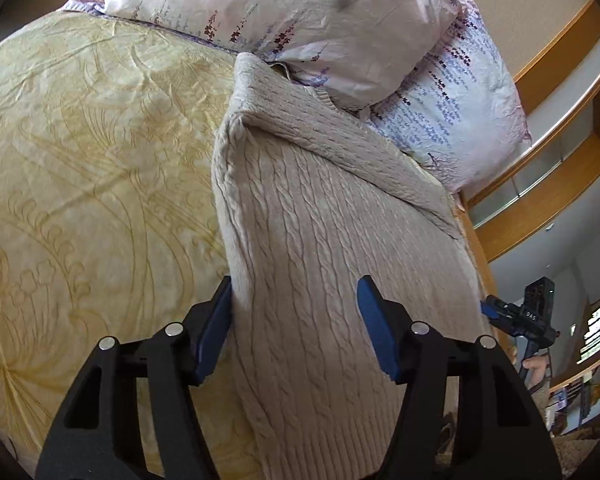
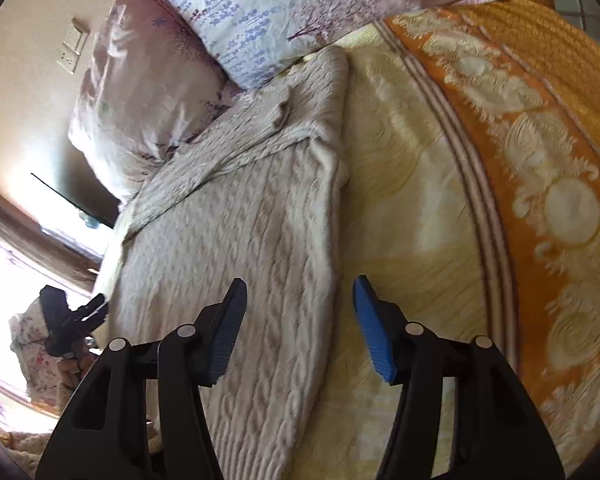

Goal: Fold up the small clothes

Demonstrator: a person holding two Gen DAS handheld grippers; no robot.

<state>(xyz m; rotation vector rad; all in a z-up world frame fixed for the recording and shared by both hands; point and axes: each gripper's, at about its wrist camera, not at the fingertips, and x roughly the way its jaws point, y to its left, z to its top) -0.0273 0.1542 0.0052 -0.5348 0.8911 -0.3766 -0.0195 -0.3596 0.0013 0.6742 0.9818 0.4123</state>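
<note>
Centrally, a beige cable-knit sweater (image 1: 320,208) lies flat on a yellow patterned bedspread (image 1: 92,160), its far end touching the floral pillows (image 1: 284,12) at the top of the frame. Left gripper (image 1: 296,320): jaws parted about halfway, nothing clamped — the sweater's left edge runs just beside the left blue pad, the knit filling the gap beyond the tips. Right gripper (image 2: 300,320): jaws likewise apart and empty — the sweater's right edge passes between the tips, the bedspread's orange border (image 2: 540,160) at the right of the frame.
</note>
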